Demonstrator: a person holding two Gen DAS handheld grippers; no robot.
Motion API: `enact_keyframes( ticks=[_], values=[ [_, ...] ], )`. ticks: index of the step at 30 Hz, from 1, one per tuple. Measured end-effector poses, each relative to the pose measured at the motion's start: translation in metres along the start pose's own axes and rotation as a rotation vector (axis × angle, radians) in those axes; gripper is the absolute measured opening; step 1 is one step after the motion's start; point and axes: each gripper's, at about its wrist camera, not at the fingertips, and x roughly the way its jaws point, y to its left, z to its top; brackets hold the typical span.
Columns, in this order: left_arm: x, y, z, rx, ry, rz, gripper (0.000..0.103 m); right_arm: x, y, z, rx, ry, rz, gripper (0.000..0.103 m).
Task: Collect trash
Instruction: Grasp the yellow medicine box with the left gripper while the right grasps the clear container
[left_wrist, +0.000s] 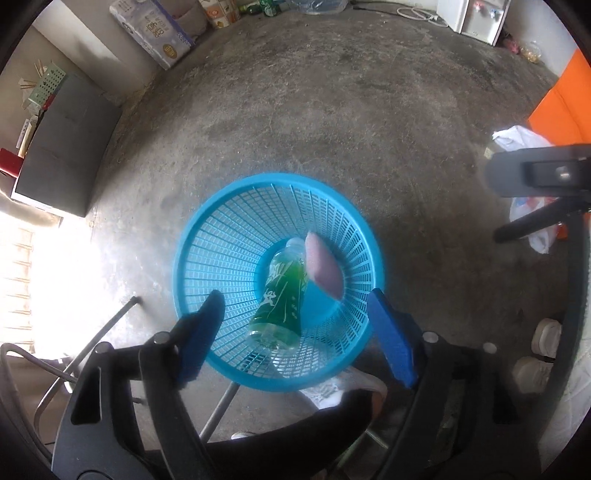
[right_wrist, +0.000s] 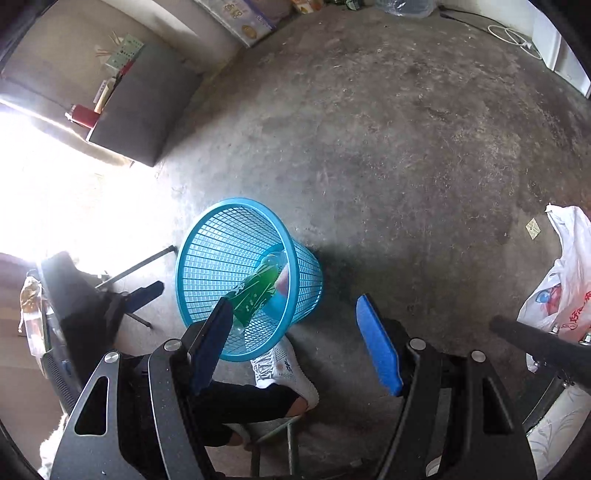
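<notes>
A blue mesh waste basket (left_wrist: 221, 236) stands on the concrete floor; it also shows in the right wrist view (right_wrist: 218, 251). Inside it lie a green plastic bottle (left_wrist: 282, 295) and a pink packet (left_wrist: 325, 264); the bottle (right_wrist: 255, 290) leans against the basket wall. My left gripper (left_wrist: 295, 328) is open and empty, hovering right above the basket's near rim. My right gripper (right_wrist: 295, 343) is open and empty, to the right of the basket and above the floor. A white plastic bag (right_wrist: 561, 280) lies on the floor at the far right.
A grey box (left_wrist: 62, 147) with clutter stands at the left wall. Packages (left_wrist: 151, 29) and bottles line the back wall. An orange surface (left_wrist: 561, 107) is at the right. The person's white shoe (right_wrist: 284, 365) and a stool frame (right_wrist: 273, 439) are just below the basket.
</notes>
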Motion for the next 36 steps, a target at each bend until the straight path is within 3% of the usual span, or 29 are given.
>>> enact_keyframes(
  ticks=[2, 9, 12, 14, 16, 21, 23, 26, 29, 32, 33, 36],
  values=[
    [-0.034, 0.003, -0.010, -0.001, -0.056, -0.093, 0.057, -0.005, 0.005, -0.001, -0.019, -0.031, -0.002, 0.068],
    [-0.188, 0.029, -0.067, -0.078, -0.421, -0.279, 0.051, -0.040, 0.060, -0.015, -0.172, -0.149, 0.110, 0.068],
    [-0.242, 0.065, -0.109, -0.157, -0.593, -0.245, 0.054, -0.057, 0.091, -0.028, -0.219, -0.173, 0.195, 0.068],
    [-0.258, 0.097, -0.149, -0.263, -0.645, -0.203, 0.054, -0.068, 0.118, -0.036, -0.277, -0.188, 0.238, 0.068],
    [-0.261, 0.135, -0.192, -0.401, -0.637, -0.173, 0.058, -0.077, 0.156, -0.043, -0.360, -0.196, 0.283, 0.068],
    [-0.259, 0.215, -0.307, -0.701, -0.558, 0.139, 0.071, -0.085, 0.285, -0.063, -0.692, -0.140, 0.391, 0.069],
    [-0.256, 0.248, -0.349, -0.848, -0.537, 0.190, 0.083, -0.081, 0.341, -0.076, -0.850, -0.128, 0.416, 0.080],
    [-0.246, 0.291, -0.403, -1.044, -0.534, 0.186, 0.085, -0.064, 0.417, -0.102, -1.081, -0.151, 0.406, 0.089],
    [-0.225, 0.329, -0.440, -1.222, -0.577, 0.062, 0.086, -0.032, 0.478, -0.124, -1.225, -0.147, 0.356, 0.090],
    [-0.200, 0.353, -0.465, -1.349, -0.651, -0.113, 0.086, 0.003, 0.517, -0.133, -1.286, -0.119, 0.276, 0.090],
    [-0.192, 0.360, -0.468, -1.376, -0.678, -0.158, 0.086, 0.011, 0.523, -0.134, -1.286, -0.101, 0.284, 0.090],
    [-0.184, 0.369, -0.471, -1.417, -0.747, -0.186, 0.070, 0.021, 0.533, -0.134, -1.266, -0.087, 0.340, 0.095]
  ],
)
